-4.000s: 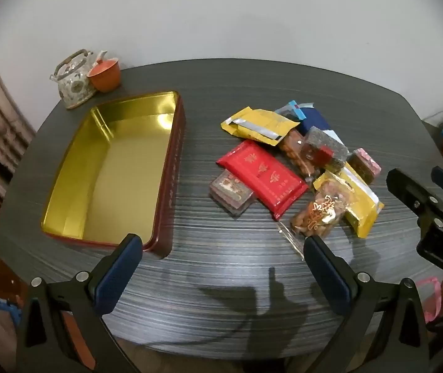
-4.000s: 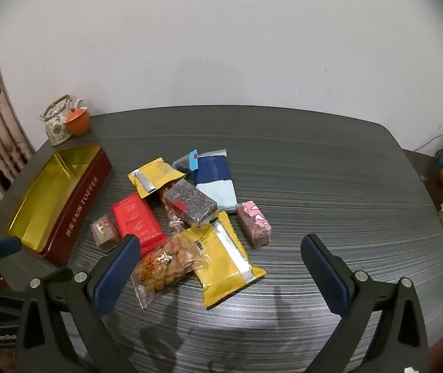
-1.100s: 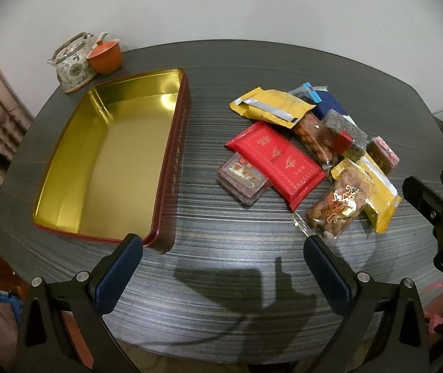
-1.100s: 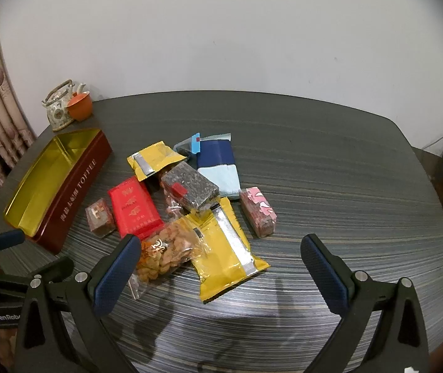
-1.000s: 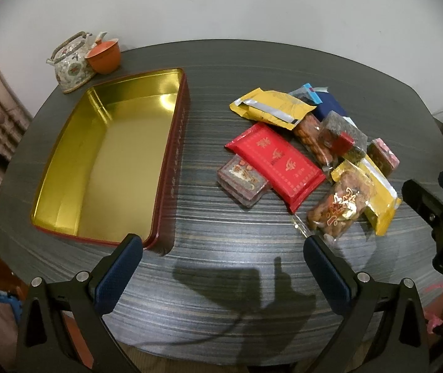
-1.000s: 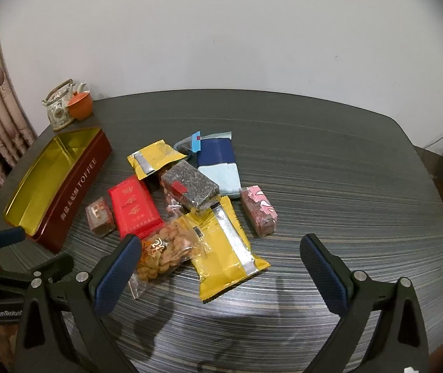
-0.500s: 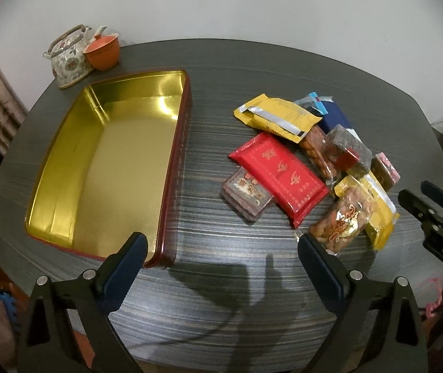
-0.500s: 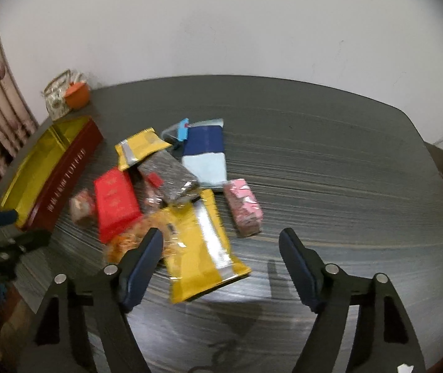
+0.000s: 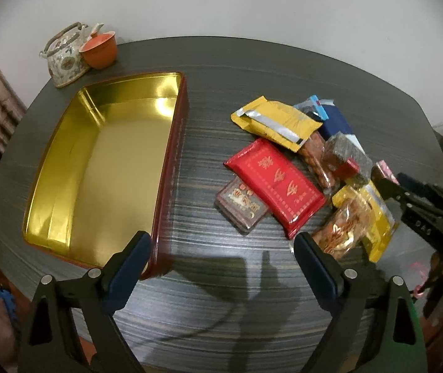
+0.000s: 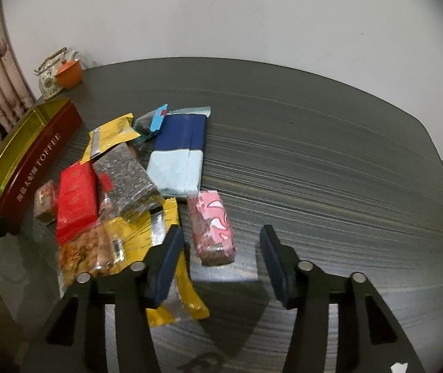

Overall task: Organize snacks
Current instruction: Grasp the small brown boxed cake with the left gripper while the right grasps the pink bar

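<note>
An empty gold-lined red tin [image 9: 171, 143] lies at the table's left. Right of it is a heap of snacks: a red packet [image 9: 274, 177], a small brown packet [image 9: 241, 199], a yellow packet [image 9: 274, 122], a bag of nuts [image 9: 345, 220], a dark seed bar [image 10: 125, 177] and a blue packet [image 10: 181, 143]. My left gripper [image 9: 221, 242] hovers over bare table between tin and heap; its jaws are closing a little with nothing between them. My right gripper [image 10: 221, 236] is low over a pink snack [image 10: 213, 227]. Its jaws are closing on either side of the snack's near end, pads clear of it.
A patterned teapot [image 9: 64, 59] and an orange cup [image 9: 98, 49] stand at the far left corner. A large yellow pouch [image 10: 187, 292] lies under my right gripper's left finger. The dark table [image 10: 330, 161] stretches bare to the right. A curtain hangs at the left.
My right gripper has dropped and moved in toward the pink snack, and its jaws have narrowed a lot. The left gripper's jaws have narrowed slightly; it has barely moved.
</note>
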The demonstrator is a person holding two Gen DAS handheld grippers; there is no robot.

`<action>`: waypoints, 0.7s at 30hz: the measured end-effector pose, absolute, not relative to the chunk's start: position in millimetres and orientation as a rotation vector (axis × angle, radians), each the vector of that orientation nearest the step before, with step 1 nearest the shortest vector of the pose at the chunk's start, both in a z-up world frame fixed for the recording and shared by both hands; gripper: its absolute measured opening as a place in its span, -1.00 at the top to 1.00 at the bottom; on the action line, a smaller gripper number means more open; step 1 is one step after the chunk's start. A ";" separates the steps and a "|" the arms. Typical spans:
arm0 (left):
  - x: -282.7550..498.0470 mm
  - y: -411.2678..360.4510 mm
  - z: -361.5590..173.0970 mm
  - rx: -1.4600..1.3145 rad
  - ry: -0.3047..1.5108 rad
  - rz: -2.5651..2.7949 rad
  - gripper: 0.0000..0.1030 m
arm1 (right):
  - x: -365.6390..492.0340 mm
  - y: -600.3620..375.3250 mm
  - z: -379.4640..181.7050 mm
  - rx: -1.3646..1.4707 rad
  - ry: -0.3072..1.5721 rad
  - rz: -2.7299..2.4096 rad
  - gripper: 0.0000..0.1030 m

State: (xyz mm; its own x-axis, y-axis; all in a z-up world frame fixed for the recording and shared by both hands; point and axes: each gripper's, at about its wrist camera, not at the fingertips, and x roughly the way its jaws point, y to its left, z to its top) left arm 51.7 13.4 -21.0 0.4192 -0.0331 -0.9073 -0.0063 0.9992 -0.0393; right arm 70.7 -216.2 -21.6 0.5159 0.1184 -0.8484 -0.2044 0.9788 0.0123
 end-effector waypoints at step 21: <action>92.8 5.5 -33.1 -0.279 1.331 -0.026 -0.23 | 63.3 -226.2 -31.8 0.010 1.030 0.212 0.58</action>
